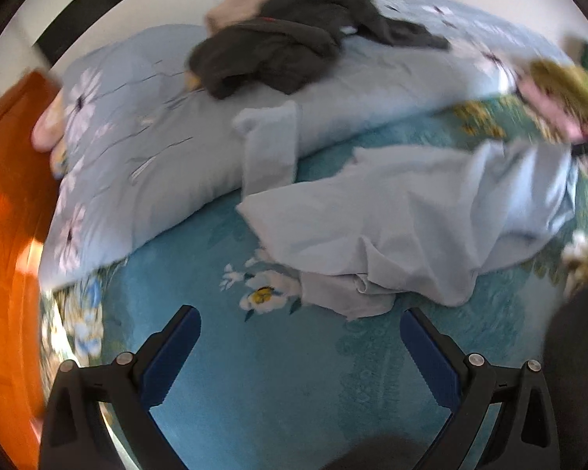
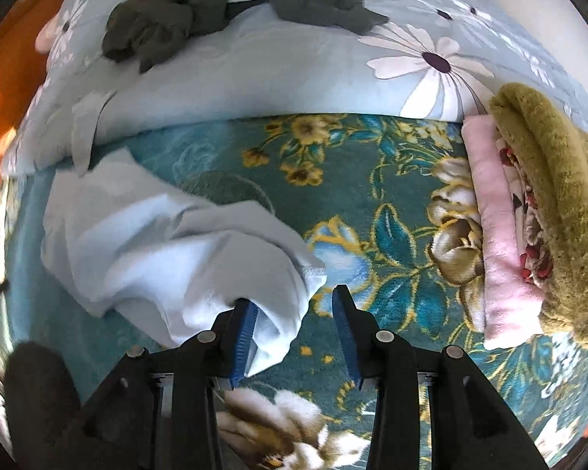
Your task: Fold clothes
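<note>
Pale blue garment (image 1: 403, 211), crumpled, lying on teal floral blanket (image 1: 254, 372).

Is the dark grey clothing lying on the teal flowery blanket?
No, the dark grey clothing lies up on the pale blue flowered quilt, not on the teal flowery blanket.

Your left gripper (image 1: 300, 348) and right gripper (image 2: 294, 337) each have black angular plastic arms, round silver screws at the joints, and two blue pads (image 2: 244, 342) with ribbed edges.
</note>
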Motion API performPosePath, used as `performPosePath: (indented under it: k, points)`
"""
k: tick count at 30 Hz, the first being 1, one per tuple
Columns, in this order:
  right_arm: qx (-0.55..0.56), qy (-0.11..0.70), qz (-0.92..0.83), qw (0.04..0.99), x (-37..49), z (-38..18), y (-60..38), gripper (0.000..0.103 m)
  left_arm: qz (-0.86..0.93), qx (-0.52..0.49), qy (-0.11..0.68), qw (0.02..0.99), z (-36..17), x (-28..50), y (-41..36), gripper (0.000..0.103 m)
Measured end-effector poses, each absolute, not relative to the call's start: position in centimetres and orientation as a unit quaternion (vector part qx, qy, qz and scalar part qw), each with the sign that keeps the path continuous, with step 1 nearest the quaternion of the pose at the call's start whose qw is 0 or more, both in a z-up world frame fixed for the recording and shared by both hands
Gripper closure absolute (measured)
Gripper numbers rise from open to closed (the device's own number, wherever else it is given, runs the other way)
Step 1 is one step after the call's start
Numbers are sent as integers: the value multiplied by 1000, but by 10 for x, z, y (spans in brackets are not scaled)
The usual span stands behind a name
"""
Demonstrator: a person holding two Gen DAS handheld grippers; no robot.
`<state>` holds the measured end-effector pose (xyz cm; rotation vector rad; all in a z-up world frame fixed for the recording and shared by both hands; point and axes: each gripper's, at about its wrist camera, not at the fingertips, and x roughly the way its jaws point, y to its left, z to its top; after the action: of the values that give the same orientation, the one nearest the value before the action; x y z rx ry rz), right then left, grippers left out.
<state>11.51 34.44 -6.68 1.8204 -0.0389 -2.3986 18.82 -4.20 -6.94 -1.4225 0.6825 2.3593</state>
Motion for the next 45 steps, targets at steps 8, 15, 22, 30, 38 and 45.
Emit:
performPosePath:
  k: [8,15,22,30,38,45]
  points:
    - [611,-58,-788,47,100,-72,362,62,774,-482,340,229,-110,177,-9,0]
    - [618,-64,-782,48,92,-82,369,62,744,-433,444,249,-144,175,10,0]
    - [606,-66,-790,57,95,-84,368,62,775,-441,373,256,-124,154,7,24]
    - [588,-65,-803,70,104,-64,360,68,779,-503,238,289,-101,129,3,69]
    - [584,-71,-806,73,108,-53,351,92,799,-529,116,262,-75,115,-27,78]
    - [595,-63,-797,81,123,-58,356,91,793,-532,143,259,-80,118,-30,78]
